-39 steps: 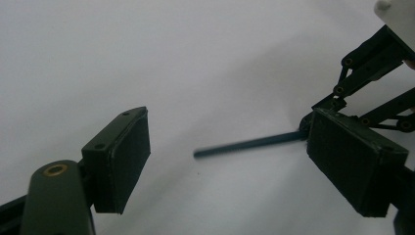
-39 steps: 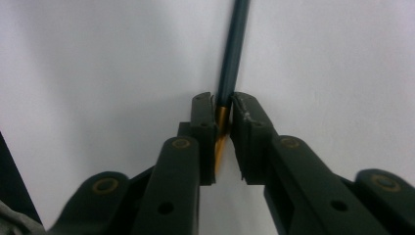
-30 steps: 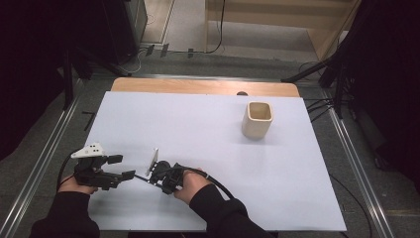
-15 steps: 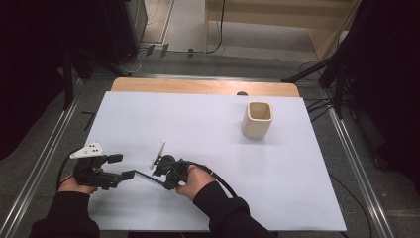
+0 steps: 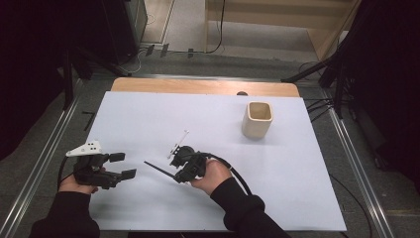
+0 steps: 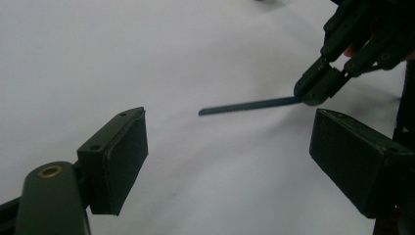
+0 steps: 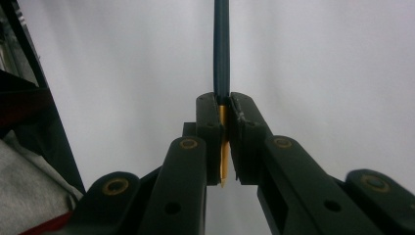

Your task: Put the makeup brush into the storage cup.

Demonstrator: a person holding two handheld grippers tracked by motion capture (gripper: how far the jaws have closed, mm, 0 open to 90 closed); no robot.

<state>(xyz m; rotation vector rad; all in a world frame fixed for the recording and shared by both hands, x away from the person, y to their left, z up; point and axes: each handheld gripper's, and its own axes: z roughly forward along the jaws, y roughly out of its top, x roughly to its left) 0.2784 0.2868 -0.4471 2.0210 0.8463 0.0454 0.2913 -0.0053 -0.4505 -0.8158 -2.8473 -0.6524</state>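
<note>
So the thin dark teal saw blade with a toothed edge (image 6: 249,105) is pinched at its yellow end by the right gripper (image 5: 174,174), jaws clamped tight on it, and it sticks out to the left just above the white table (image 5: 297,163), pointing toward the left gripper (image 5: 124,166). That one sits near the table's left edge with its 2 jaws spread wide, nothing between them. Way off on the far right side stands a beige square-mouthed ceramic cup (image 5: 258,120), well apart from both.
</note>
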